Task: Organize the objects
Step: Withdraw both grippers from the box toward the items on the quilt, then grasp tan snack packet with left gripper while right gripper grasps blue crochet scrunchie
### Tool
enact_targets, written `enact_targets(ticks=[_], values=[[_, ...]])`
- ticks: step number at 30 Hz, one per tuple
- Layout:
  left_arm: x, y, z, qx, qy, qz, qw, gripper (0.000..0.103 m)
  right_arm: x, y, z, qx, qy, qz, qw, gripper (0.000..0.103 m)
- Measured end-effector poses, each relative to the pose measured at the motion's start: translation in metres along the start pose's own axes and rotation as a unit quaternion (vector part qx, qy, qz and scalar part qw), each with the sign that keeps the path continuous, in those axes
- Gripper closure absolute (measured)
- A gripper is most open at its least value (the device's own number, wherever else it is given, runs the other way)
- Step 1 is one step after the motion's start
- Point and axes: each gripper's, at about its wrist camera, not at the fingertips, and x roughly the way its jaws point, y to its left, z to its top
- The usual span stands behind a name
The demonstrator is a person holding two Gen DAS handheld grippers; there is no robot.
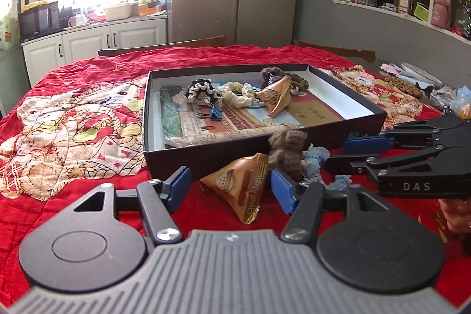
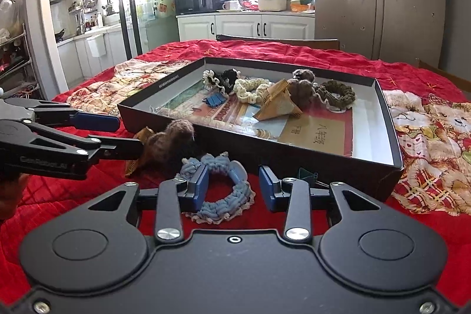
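Note:
A black shallow box [image 1: 206,156] [image 2: 294,156] on the red quilt holds scrunchies, a blue binder clip [image 1: 216,111] and a snack packet. In front of it lie an orange snack packet [image 1: 241,190], a brown fuzzy scrunchie [image 1: 287,149] [image 2: 173,141] and a blue scrunchie [image 2: 220,196] [image 1: 316,156]. My left gripper [image 1: 231,187] [image 2: 123,134] is open, low over the packet, its pads clear of it. My right gripper [image 2: 234,187] [image 1: 351,155] is open over the blue scrunchie: its left pad sits on the ring, the right pad is apart from it.
A dark binder clip [image 2: 307,175] lies against the box's front wall beside my right pad. Small loose items [image 1: 412,84] crowd the table's far right. Chair backs [image 1: 176,44] stand behind the table. A hand [image 1: 453,214] holds the right gripper.

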Motion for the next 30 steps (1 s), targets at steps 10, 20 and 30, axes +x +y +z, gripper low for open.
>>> enact_targets(ticks=[10, 20, 30], values=[[0.015, 0.004, -0.001, -0.013, 0.016, -0.002, 0.9998, 0.030, 0.009, 0.004, -0.004, -0.010, 0.016, -0.002, 1.000, 0.072], [0.024, 0.002, -0.002, -0.024, 0.025, 0.005, 0.9994, 0.032, 0.012, 0.003, -0.005, -0.006, 0.024, -0.001, 1.000, 0.076], [0.025, -0.001, -0.004, -0.035, 0.029, 0.016, 0.9988, 0.048, 0.013, 0.002, -0.006, -0.003, 0.026, 0.001, 1.000, 0.079]])
